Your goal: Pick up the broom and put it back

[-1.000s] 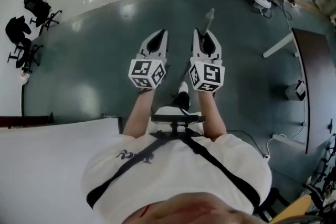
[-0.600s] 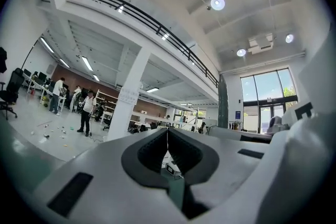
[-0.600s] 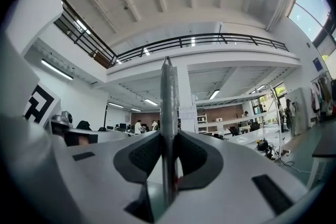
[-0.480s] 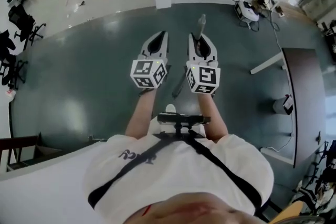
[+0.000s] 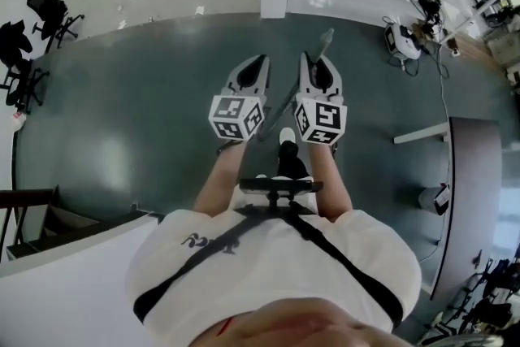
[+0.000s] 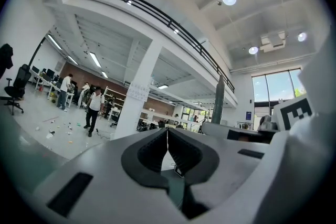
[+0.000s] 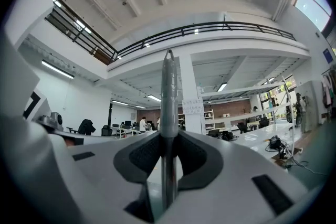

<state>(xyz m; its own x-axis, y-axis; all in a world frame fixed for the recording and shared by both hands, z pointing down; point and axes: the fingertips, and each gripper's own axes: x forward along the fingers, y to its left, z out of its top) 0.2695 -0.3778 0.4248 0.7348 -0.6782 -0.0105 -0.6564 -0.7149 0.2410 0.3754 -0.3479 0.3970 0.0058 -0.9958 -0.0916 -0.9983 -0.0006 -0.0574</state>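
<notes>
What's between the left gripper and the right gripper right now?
In the head view, the broom handle slants through the gap between the left gripper and the right gripper, over dark floor.

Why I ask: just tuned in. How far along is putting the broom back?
Done: the pickup, it seems; the right gripper is shut on the broom handle. In hand: it is held over open grey floor, with the left gripper shut and empty. Left: setting it back; no storage spot shows.
</notes>
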